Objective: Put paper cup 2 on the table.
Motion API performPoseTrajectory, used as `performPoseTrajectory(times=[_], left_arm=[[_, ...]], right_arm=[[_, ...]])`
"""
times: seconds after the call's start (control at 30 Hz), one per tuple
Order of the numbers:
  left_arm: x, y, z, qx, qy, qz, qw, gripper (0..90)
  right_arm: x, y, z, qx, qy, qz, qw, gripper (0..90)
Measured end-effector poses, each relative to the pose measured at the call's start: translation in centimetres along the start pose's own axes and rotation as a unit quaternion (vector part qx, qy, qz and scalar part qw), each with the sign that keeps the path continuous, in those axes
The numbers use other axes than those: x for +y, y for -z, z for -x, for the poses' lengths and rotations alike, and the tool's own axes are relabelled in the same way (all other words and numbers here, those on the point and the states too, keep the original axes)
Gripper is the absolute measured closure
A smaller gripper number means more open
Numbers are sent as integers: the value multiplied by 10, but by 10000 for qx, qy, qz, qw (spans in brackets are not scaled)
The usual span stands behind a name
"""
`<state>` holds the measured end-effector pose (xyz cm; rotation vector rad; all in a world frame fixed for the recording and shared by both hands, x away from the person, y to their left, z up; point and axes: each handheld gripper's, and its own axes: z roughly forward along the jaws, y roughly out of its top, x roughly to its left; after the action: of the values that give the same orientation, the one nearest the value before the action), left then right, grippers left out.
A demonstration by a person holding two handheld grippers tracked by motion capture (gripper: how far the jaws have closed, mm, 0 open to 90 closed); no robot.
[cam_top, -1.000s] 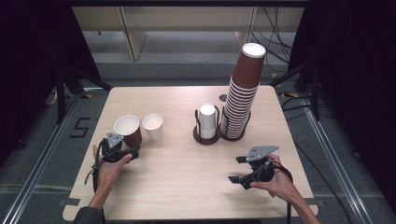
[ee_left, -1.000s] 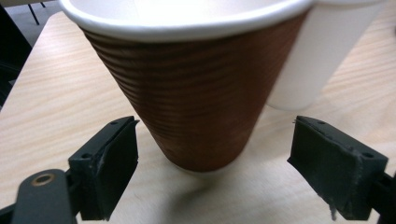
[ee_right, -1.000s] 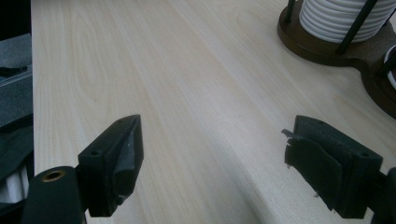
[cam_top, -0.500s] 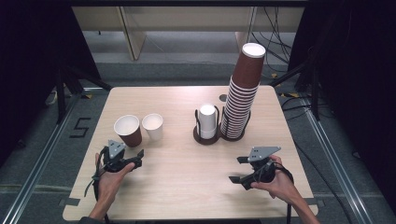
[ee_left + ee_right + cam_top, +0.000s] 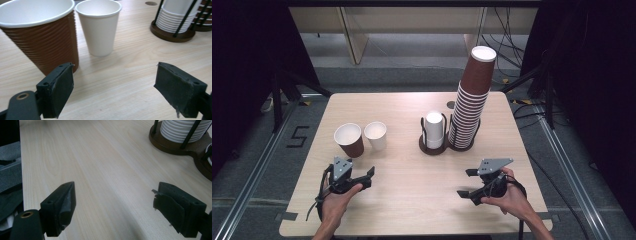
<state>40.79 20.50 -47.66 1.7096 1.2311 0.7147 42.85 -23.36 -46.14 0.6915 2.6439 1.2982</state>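
Overhead, the high view sets a pale wooden table (image 5: 412, 200) across the middle of the frame, with a ribbed brown paper cup (image 5: 348, 139) and a smaller plain white paper cup (image 5: 376, 135) standing upright side by side at centre left, apart from both grippers. Just below them, at lower left, the left gripper (image 5: 367, 176) is held in a hand with its jaws spread and nothing between them. At lower right the right gripper (image 5: 468, 183) has its jaws spread too and just been opening, with only bare table between them. Right of centre a dark round cup holder (image 5: 433, 147) carries a short white stack beside a tall leaning stack of brown cups (image 5: 472, 105). Next, the left gripper view shows the brown cup at upper left, close behind the left jaw, the white cup just beside it, and the jaws released on empty table. Lastly, the right gripper view shows released jaws over bare wood, the holder at upper right.
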Motion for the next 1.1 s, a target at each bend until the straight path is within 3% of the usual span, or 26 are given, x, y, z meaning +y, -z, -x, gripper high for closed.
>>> performPoseTrajectory(times=[0.5,0.77,0.87,0.9,1.1], left_arm=[[-7,13,33,-378,-217,109,9990,146],[-15,22,49,-570,-300,80,9979,146],[-19,25,54,-658,-367,52,9971,146],[-21,26,56,-686,-388,46,9969,146],[-29,31,63,-853,-423,42,9955,146]], right_arm=[[-4,1,-5,33,-200,105,9997,158],[-11,5,-14,-131,-468,301,9984,157],[-12,6,-17,-135,-519,336,9980,157],[-13,6,-17,-149,-427,350,9984,157],[-21,7,-26,-18,-593,351,9976,157]])
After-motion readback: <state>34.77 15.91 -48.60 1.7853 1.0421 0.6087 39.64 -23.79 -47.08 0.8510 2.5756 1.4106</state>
